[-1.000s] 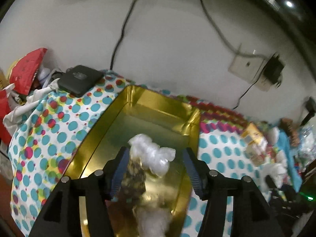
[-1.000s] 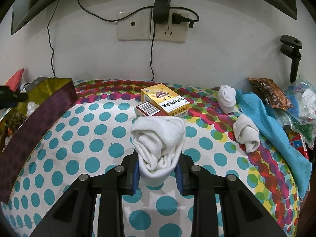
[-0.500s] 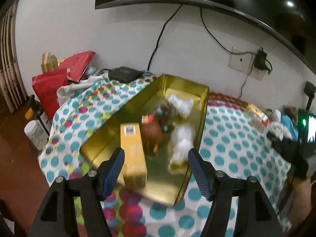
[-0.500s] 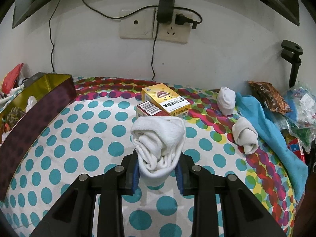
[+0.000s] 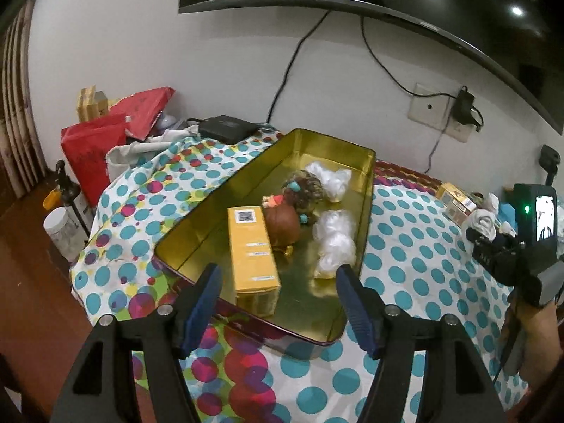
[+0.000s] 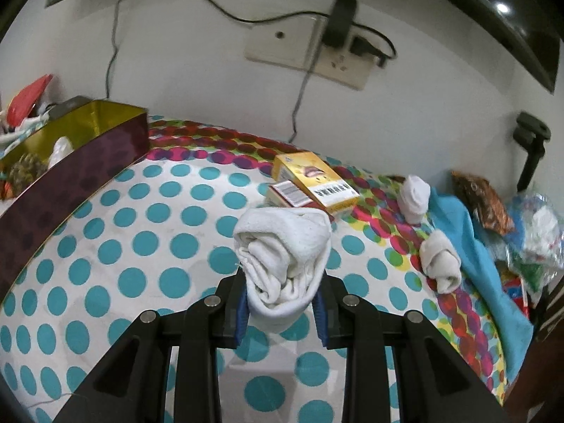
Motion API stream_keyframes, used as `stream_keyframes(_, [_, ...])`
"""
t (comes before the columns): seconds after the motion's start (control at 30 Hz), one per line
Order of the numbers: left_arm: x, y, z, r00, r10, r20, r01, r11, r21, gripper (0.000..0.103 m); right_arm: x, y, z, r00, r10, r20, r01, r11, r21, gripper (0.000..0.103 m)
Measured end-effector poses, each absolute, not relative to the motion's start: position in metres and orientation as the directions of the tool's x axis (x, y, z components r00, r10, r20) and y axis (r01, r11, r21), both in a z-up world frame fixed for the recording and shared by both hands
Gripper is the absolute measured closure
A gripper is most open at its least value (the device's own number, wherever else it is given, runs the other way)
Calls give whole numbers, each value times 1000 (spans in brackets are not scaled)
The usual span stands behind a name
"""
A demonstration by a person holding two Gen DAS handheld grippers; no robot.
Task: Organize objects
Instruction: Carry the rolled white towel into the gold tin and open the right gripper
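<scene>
I am holding my left gripper (image 5: 278, 283) open and empty above the gold tin (image 5: 319, 317); right gripper (image 6: 281, 303) is clamping a rolled white sock (image 6: 283, 250), tin (image 6: 81, 162) at ten o'clock

Open dotted tablecloth (image 6: 148, 246) lies clear from nine to twelve o'clock of the rolled sock (image 6: 283, 257); the tin's dark wall (image 6: 70, 190) bars the ten o'clock edge; stacked boxes (image 6: 313, 185) block one o'clock; two more rolled socks (image 6: 440, 264) and a blue cloth (image 6: 469, 246) crowd three o'clock; inside the tin (image 5: 317, 155), the far corner and left strip stay free.
</scene>
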State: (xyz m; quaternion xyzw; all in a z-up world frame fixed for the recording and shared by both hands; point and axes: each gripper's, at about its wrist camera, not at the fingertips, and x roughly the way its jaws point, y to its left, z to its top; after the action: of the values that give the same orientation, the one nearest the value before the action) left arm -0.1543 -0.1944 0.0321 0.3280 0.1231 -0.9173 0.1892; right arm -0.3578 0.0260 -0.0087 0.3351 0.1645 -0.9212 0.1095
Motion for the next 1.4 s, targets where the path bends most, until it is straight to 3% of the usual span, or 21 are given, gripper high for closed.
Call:
stream_keyframes(0.17, [-148, -213, 33, -719, -234, -655, 458, -868, -193, 34, -348, -5, 11, -751, -137, -646, 351, -911, -214, 75])
stream_keyframes(0.43, [-144, -227, 38, -711, -257, -654, 484, -854, -191, 34, -333, -106, 68, -753, -284, -593, 497, -837, -229, 75])
stream_keyframes(0.67, [-146, -228, 36, -706, -246, -665, 471, -863, -181, 34, -316, -187, 49, -707, -354, -613, 608, -746, -271, 75])
stream_keyframes(1.07, [-152, -222, 28, -702, -216, -679, 450, -873, -187, 34, -305, -225, 24, -642, -392, -659, 673, -701, -238, 75])
stream_keyframes(1.2, [-152, -222, 28, -703, -214, -679, 448, -874, -188, 34, -311, -226, 24, -615, -410, -674, 678, -712, -186, 64])
stream_keyframes(1.27, [-152, -221, 27, -701, -213, -681, 447, -875, -187, 34, -310, -225, 27, -630, -404, -663, 669, -716, -199, 52])
stream_keyframes(1.3, [-152, -221, 26, -699, -212, -682, 447, -875, -186, 34, -308, -224, 30, -643, -402, -652, 661, -721, -208, 38])
stream_keyframes(1.33, [-152, -220, 25, -698, -211, -684, 446, -876, -185, 34, -306, -220, 33, -657, -409, -633, 652, -729, -206, 31])
stream_keyframes(1.4, [-152, -217, 25, -699, -212, -683, 440, -881, -177, 34, -305, -213, 39, -665, -425, -615, 647, -739, -188, 27])
